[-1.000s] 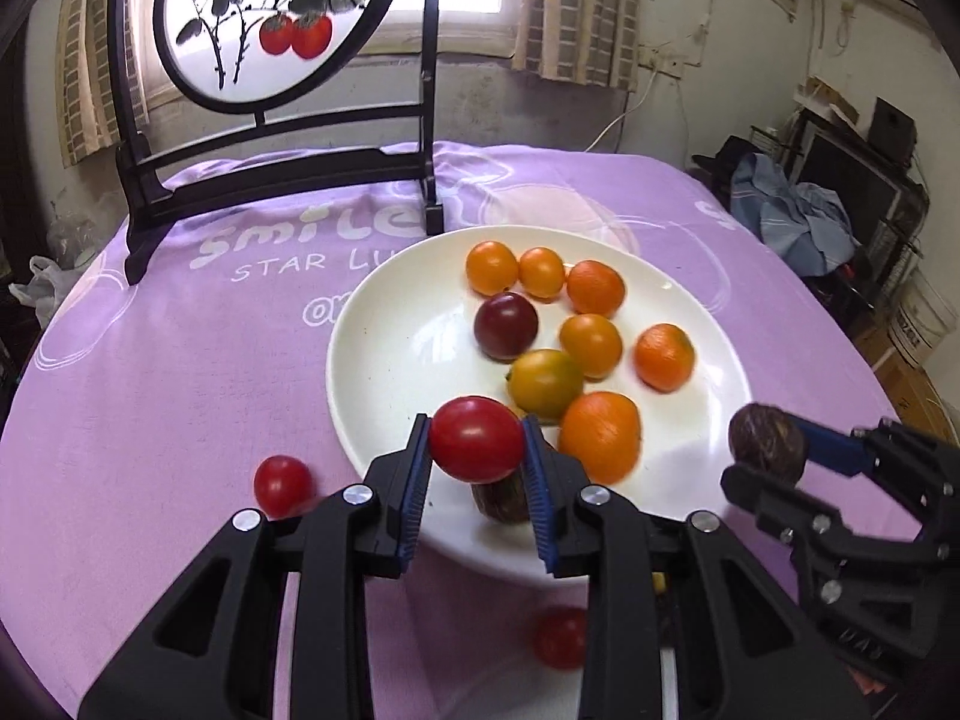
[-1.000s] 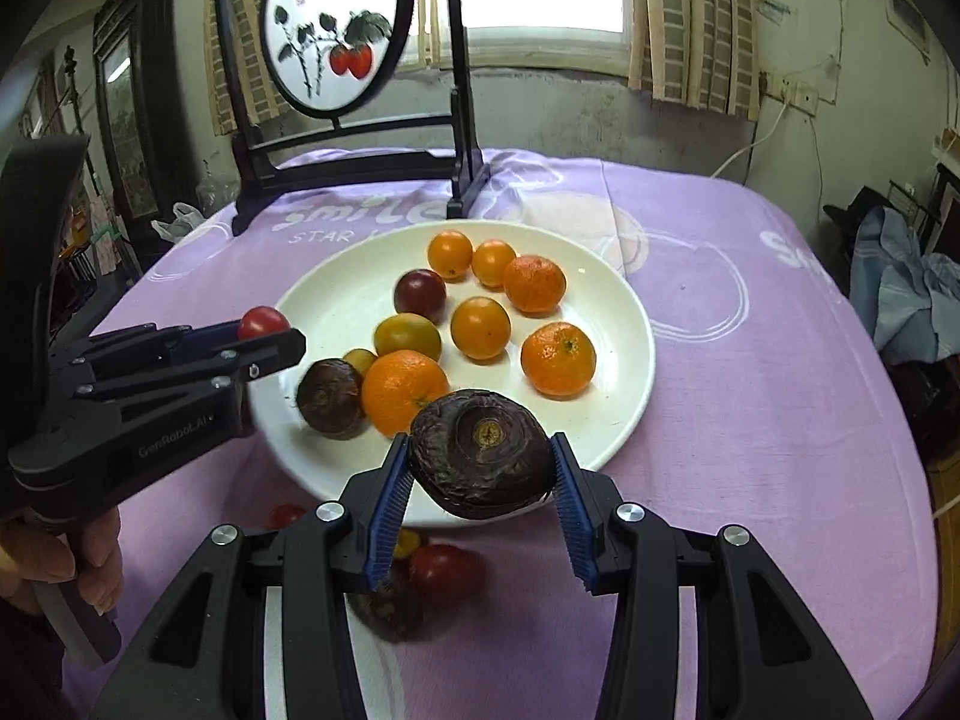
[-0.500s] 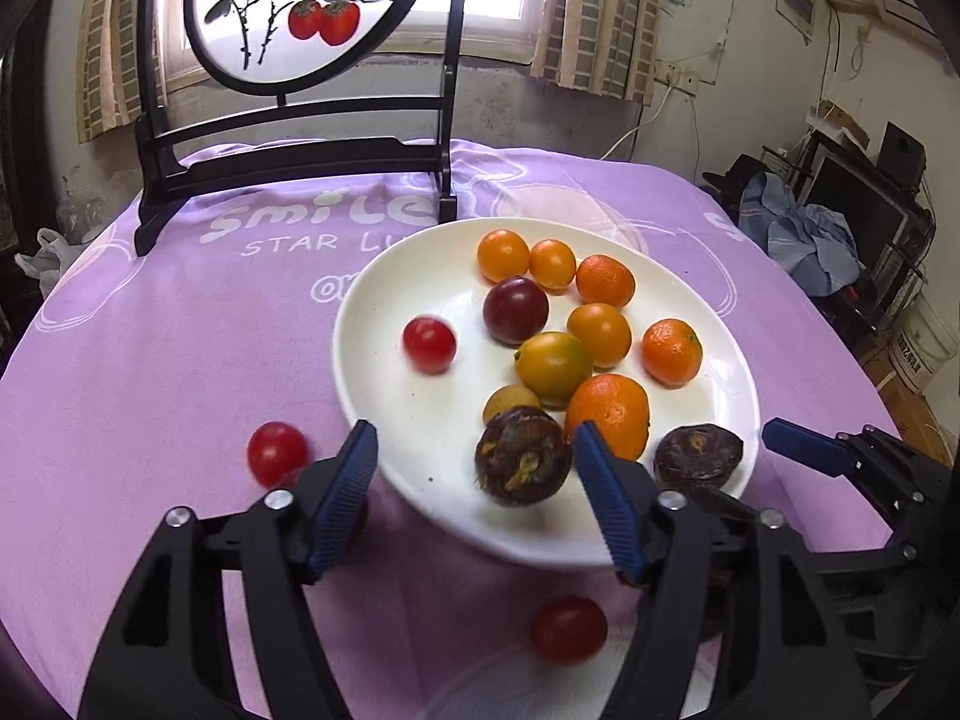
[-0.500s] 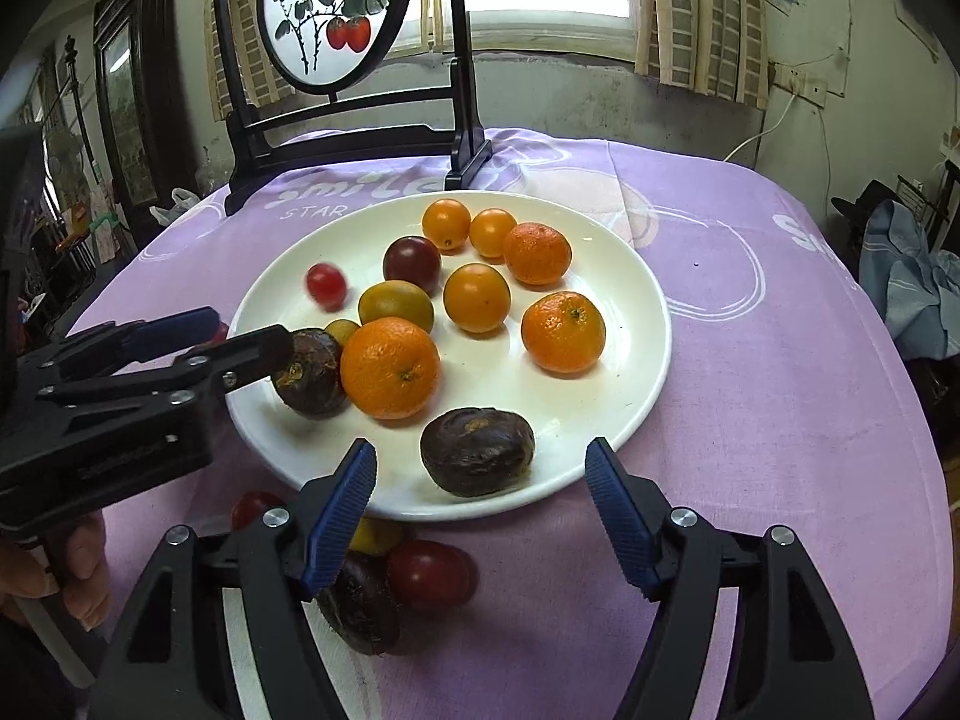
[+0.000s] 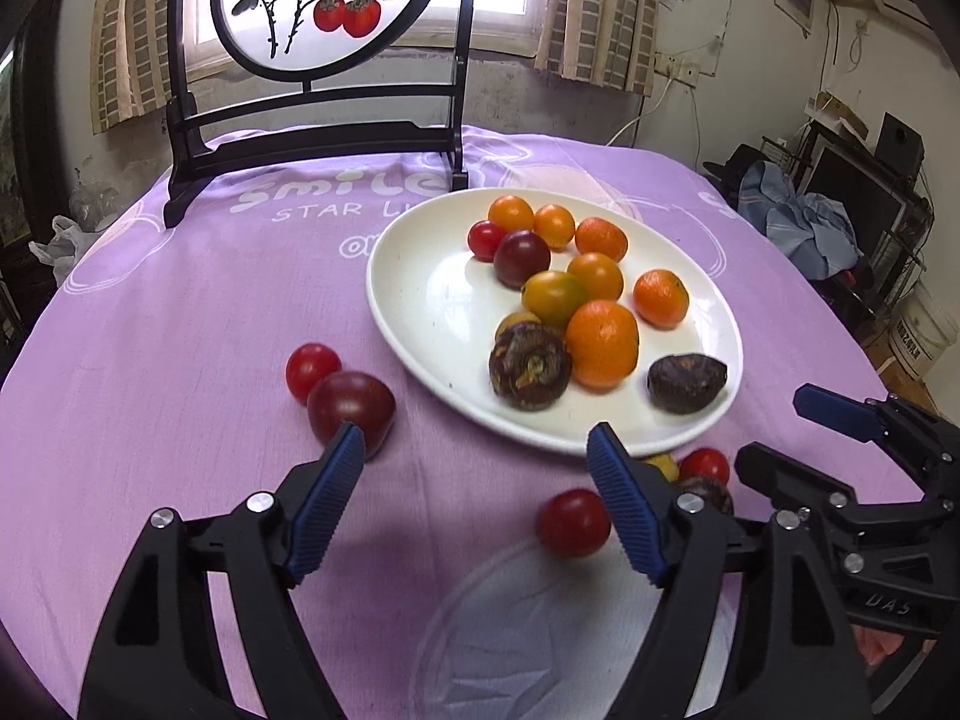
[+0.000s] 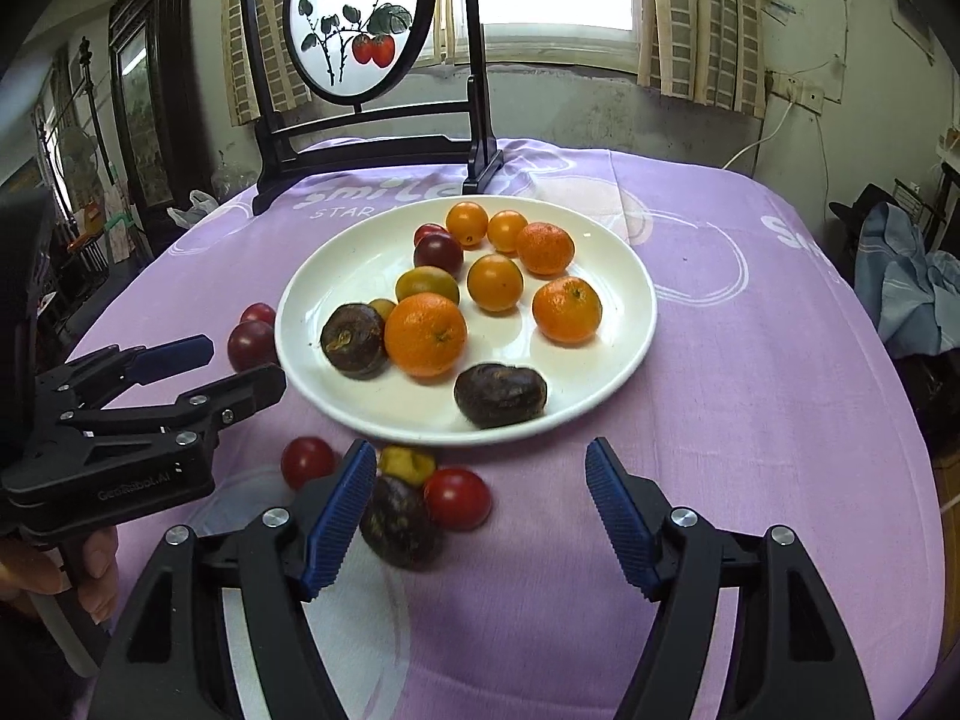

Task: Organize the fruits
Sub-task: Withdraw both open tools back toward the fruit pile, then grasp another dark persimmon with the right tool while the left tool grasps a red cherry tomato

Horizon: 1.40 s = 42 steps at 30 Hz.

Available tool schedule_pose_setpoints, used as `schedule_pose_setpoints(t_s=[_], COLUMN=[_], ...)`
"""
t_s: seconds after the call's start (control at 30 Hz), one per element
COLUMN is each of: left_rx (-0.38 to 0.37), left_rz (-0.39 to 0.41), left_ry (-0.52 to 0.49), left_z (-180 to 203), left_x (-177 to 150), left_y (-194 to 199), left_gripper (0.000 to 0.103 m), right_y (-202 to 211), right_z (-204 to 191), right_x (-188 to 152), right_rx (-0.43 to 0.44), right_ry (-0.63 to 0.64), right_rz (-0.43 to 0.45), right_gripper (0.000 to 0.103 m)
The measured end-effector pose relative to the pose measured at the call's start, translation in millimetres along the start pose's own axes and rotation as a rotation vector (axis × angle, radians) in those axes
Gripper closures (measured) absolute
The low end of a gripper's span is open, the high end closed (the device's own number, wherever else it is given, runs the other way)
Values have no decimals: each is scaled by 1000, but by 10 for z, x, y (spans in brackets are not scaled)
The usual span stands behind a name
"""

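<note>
A white plate point(image 5: 432, 300) point(image 6: 618, 312) on the purple cloth holds several oranges, small tomatoes and two dark wrinkled fruits. A small red tomato point(image 5: 485, 239) rests at its far side and a dark wrinkled fruit point(image 5: 687, 383) point(image 6: 500, 394) near its front rim. My left gripper point(image 5: 475, 435) point(image 6: 246, 363) hangs over the cloth just short of the plate; its jaws are opening with nothing between them. A dark red tomato point(image 5: 351, 411) lies by its left fingertip. My right gripper point(image 6: 480, 449) point(image 5: 774, 432) is open and empty, with loose fruits point(image 6: 399, 519) beside its left finger.
A round painted screen on a black stand point(image 5: 312, 114) point(image 6: 366, 120) stands at the back of the table. A red tomato point(image 5: 573, 522) lies on the cloth near the front. A person's hand point(image 6: 90, 564) holds the left gripper. Clothes and shelves point(image 5: 804, 228) are beyond the right edge.
The left gripper let go of a red tomato, which rolled to the plate's far side. The right one dropped a dark wrinkled fruit onto the plate. Both opened wide and drew back.
</note>
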<state>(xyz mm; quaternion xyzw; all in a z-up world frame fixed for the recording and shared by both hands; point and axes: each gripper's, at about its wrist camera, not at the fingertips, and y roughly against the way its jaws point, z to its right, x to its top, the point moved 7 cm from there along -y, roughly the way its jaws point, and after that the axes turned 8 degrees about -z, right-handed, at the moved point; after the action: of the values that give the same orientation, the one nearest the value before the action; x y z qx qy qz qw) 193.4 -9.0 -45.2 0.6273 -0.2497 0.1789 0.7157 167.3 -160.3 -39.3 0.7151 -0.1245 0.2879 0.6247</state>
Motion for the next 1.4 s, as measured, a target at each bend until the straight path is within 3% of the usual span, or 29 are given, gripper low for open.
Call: schedule_pose_setpoints(t_s=[0.47, 0.8, 1.0, 1.23, 1.27, 1.4], left_rx=[32, 54, 31, 15, 15, 13], left_rz=[-1, -12, -38, -50, -53, -59], left_ry=[10, 33, 100, 128, 128, 135], left_z=[-133, -261, -393, -439, -441, -454], left_x=[-370, -361, -347, -353, -354, -367], left_y=[100, 48, 12, 3, -3, -13], left_gripper=[19, 16, 13, 12, 12, 12], right_y=[54, -106, -240, -399, -419, -456], right_z=[-169, -355, -394, -493, -502, -503], right_x=[-385, -540, -551, -390, -363, -304], right_rx=[11, -4, -21, -101, -117, -152], right_ry=[18, 55, 31, 55, 61, 43], right_rz=[-39, -102, -149, -204, -205, -189], right_gripper=[30, 30, 29, 30, 31, 53])
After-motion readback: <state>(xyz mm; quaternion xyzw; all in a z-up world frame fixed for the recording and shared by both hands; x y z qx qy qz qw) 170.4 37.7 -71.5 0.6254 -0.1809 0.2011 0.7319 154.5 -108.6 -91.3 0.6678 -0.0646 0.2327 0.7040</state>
